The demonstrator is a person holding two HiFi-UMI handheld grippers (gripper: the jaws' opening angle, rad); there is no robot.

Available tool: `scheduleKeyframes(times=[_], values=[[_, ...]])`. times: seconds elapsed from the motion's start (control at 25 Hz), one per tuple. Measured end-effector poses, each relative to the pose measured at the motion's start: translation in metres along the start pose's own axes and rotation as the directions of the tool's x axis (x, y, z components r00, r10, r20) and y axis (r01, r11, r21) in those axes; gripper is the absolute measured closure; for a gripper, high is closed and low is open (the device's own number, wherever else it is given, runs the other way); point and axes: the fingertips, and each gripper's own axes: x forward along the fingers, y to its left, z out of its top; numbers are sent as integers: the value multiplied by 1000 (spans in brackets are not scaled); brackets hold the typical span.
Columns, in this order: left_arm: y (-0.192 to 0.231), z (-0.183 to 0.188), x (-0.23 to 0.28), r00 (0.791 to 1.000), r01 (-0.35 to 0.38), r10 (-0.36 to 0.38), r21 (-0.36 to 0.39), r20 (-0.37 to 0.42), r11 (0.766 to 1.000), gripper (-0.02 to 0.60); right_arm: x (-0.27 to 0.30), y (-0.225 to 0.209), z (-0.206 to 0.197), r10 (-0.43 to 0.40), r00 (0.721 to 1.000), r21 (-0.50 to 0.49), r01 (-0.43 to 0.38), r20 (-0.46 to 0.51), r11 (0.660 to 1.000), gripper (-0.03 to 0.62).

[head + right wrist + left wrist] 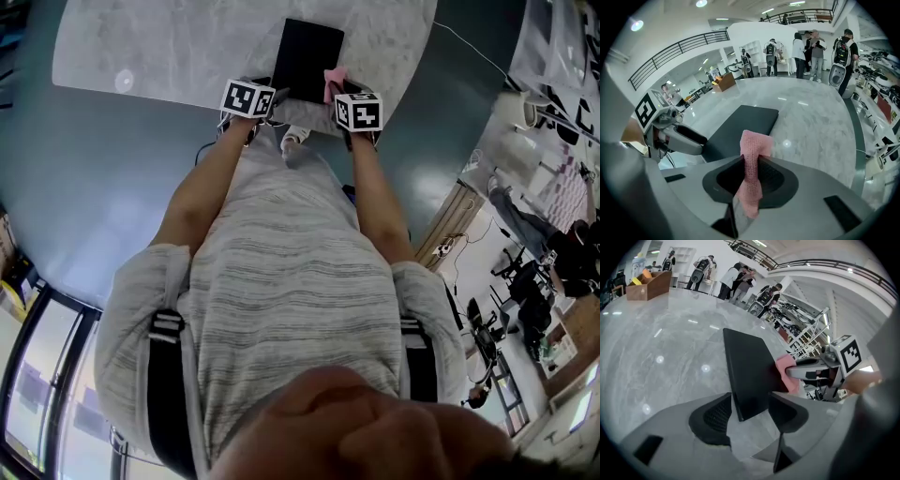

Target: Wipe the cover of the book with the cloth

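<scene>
Head view: round table [169, 47], pale grey marble-look top, glossy, standing on a dark teal polished floor [75, 187]. The book [307, 56] lies flat near the table's near edge: a plain matt black rectangle, cover up. My left gripper [274, 97] is at its near-left corner and my right gripper [335, 94] at its near-right edge, with a bit of pink cloth [334, 82] showing there. My grey striped shirt [281, 281] fills the lower frame. Office chairs and desks are off to the right.

Left gripper view: left gripper [750, 411] jaws are wide apart. The near end of the book [747, 371] sits between the ribbed black pads. There's a gap at the left pad; I can't tell whether the right pad touches. The book cover is smooth, its edges thin and square. The tabletop [661, 348] is veined and throws ceiling-light reflections. The right gripper [806, 369] holds the cloth [787, 371] against the book's right edge. Behind are a wooden box [644, 287] on the table's far side, people [736, 277] standing, and a curved balcony railing [834, 266].

Right gripper view: right gripper [752, 176] jaws are closed on the cloth [752, 164]. It's pink, a coarse knit or waffle weave, pinched into a vertical fold with ends sticking out above and below the pads. The book [740, 126] is just beyond, flat on the table [815, 126]. The left gripper [686, 140] is at its left corner. It's a big open white hall with a mezzanine railing [675, 51], and people [811, 47] at the back.
</scene>
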Motion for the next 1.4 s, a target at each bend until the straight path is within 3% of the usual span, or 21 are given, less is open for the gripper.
scheduleKeyframes(times=[0.16, 0.44, 0.48, 0.64, 0.76, 1.16, 1.4], values=[[6, -6, 1, 999, -30, 30, -26, -23, 999, 330, 2, 5, 0, -7, 1000, 1, 7, -4, 1000, 531], [7, -6, 4, 1000, -7, 5, -70, -28, 998, 365, 8, 8, -4, -5, 1000, -11, 5, -13, 1000, 531], [6, -6, 4, 999, 5, -7, -73, -36, 997, 405, 10, 9, -3, -5, 1000, -10, 5, -14, 1000, 531], [5, -5, 3, 999, 4, -8, -99, -40, 995, 410, 9, 9, -2, -1, 1000, 4, 1, -6, 1000, 531], [9, -4, 0, 999, -13, 8, -130, -40, 991, 466, 9, 7, -2, 9, 1000, 21, -9, 7, 1000, 531], [2, 15, -9, 1000, -6, 9, -124, 19, 992, 506, 11, -2, -6, 26, 999, 66, -28, 34, 997, 531], [-12, 29, -19, 995, 74, -64, -140, 74, 987, 511, 6, -7, -8, 26, 999, 75, -29, 42, 997, 531]])
